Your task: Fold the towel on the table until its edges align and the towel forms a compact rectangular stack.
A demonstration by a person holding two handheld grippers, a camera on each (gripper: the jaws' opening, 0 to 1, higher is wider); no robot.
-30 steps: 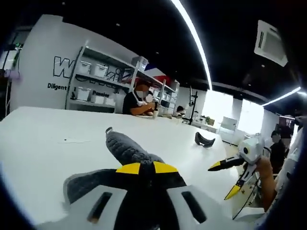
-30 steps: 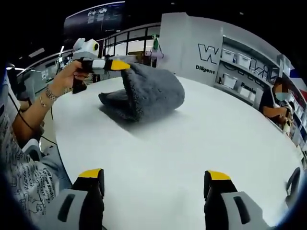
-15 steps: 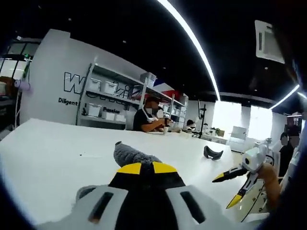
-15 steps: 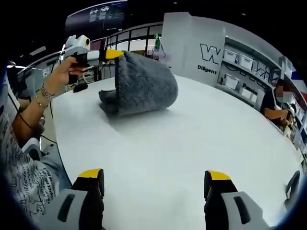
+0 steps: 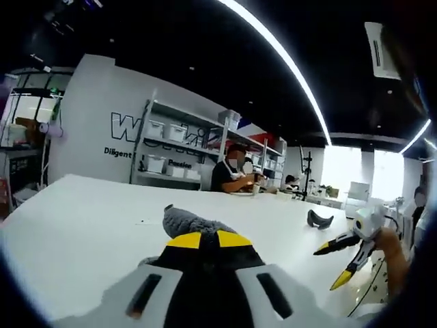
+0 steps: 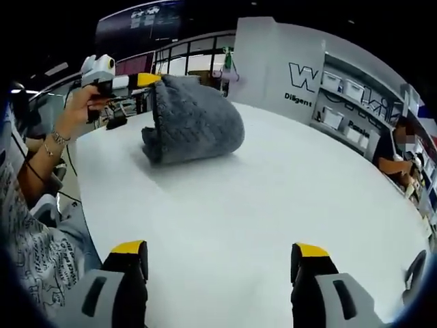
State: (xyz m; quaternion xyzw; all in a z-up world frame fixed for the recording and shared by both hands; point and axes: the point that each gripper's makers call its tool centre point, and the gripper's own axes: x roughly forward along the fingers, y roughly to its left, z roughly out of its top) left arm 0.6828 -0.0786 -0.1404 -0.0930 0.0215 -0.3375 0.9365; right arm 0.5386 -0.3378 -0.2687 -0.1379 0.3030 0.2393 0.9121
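While its yellow-tipped jaws sat pressed together on the edge of the grey towel, the left gripper held that edge lifted off the white table, a fuzzy hump of cloth poking up just past the tips at 12 o'clock. At 3 o'clock in the left gripper view the right gripper came in with jaws spread apart, nothing between them, a hand behind it. Right gripper view: own jaws wide apart at 6 o'clock over bare tabletop. Towel sat at 11 o'clock, well apart from those jaws, draped in a rounded arch, lower folds resting on the table, top edge pinched by the left gripper with the person's hand gripping it. A seated person at 1 o'clock by the shelving in the left gripper view. Small dark object lay on the table at 2 o'clock.
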